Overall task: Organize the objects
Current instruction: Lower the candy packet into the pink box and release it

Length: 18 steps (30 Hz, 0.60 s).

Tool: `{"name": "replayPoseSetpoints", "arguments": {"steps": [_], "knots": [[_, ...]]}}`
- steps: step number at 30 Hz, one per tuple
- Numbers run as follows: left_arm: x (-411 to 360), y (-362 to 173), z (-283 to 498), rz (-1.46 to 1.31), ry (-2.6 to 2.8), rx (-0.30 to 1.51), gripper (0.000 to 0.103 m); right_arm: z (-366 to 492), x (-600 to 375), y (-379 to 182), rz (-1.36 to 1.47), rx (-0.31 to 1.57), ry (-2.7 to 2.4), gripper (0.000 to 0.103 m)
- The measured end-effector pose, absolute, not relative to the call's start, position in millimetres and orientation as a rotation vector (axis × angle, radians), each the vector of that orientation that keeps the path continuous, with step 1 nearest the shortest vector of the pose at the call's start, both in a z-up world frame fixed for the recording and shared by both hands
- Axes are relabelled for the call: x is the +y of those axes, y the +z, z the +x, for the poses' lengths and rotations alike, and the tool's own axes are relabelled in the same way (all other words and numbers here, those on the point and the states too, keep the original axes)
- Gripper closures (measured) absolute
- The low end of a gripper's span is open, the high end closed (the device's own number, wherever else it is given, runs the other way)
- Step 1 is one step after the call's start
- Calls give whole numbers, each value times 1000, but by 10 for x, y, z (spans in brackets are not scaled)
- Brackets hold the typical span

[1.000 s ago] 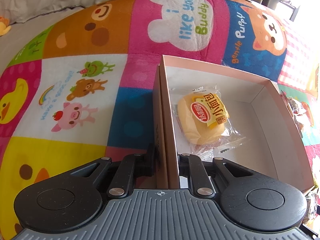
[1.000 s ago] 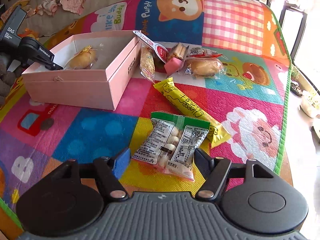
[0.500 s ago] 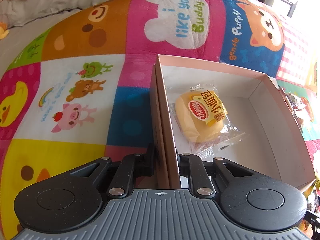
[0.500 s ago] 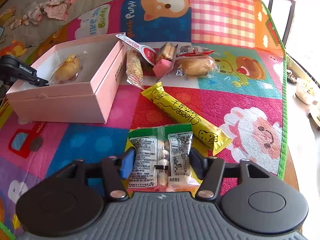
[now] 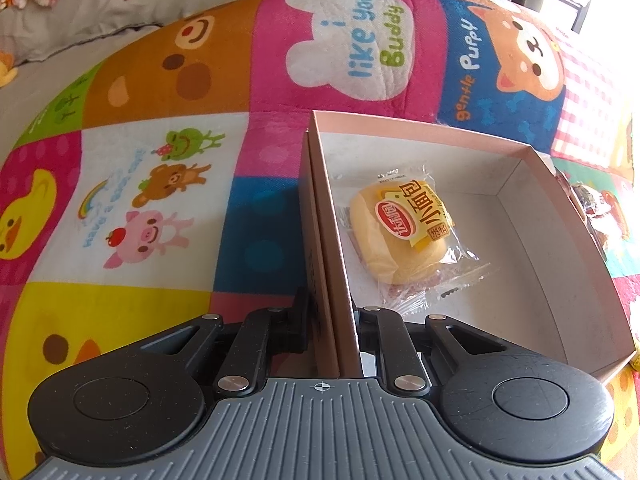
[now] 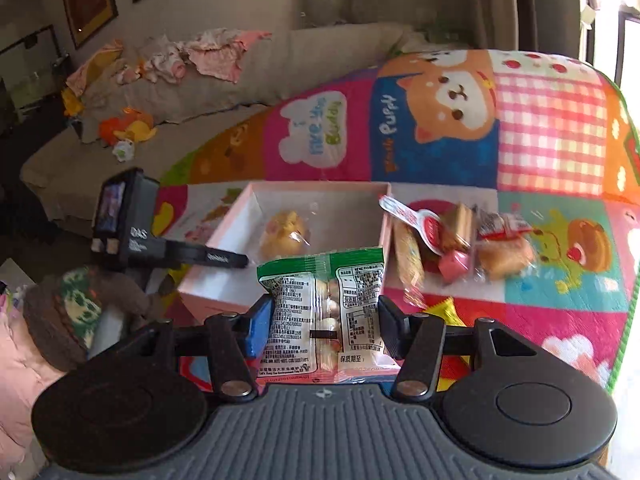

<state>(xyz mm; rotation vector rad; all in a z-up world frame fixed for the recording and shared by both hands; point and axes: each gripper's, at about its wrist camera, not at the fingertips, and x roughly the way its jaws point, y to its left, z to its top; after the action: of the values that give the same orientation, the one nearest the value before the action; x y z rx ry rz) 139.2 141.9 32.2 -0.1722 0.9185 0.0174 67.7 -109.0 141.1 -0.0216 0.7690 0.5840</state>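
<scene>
Our left gripper (image 5: 330, 320) is clamped on the pink box's (image 5: 576, 248) near wall; bare mat (image 5: 132, 216) lies open to its left, and a wrapped bun (image 5: 404, 232) sits inside just ahead-right. Our right gripper (image 6: 326, 320) pinches the green-topped snack packet (image 6: 324, 308), lifted clear of the mat, box directly ahead. Right of it, a snack pile (image 6: 460, 244) crowds the box's outer side, and a yellow packet (image 6: 444, 312) lies below.

left gripper (image 5: 330, 320) fingers clamped on pink box (image 5: 560, 240) wall, wrapped bun (image 5: 400, 232) inside, cartoon mat (image 5: 160, 160)
</scene>
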Motion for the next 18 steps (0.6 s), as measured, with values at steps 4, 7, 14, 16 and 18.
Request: {"name": "replayPoseSetpoints", "arguments": {"steps": [4,7,14,16,18], "knots": [[1436,312,1383,-176,5,913,86,1018,-620,1323,-24,791,600,48],[1449,311,1382,-177,-5,913,86,1208,-383,1168,-14,846,596,48],[1466,302,1367,-187,-16,907,85,1374,-390,1000,51,890,615,46],[1469,299,1365,-188,-18,904,85,1406,-548,1112,26,825,564,42],[1475,298,1366,-187,-23,904,84,1539,-811,1242,26,768,486,34]]}}
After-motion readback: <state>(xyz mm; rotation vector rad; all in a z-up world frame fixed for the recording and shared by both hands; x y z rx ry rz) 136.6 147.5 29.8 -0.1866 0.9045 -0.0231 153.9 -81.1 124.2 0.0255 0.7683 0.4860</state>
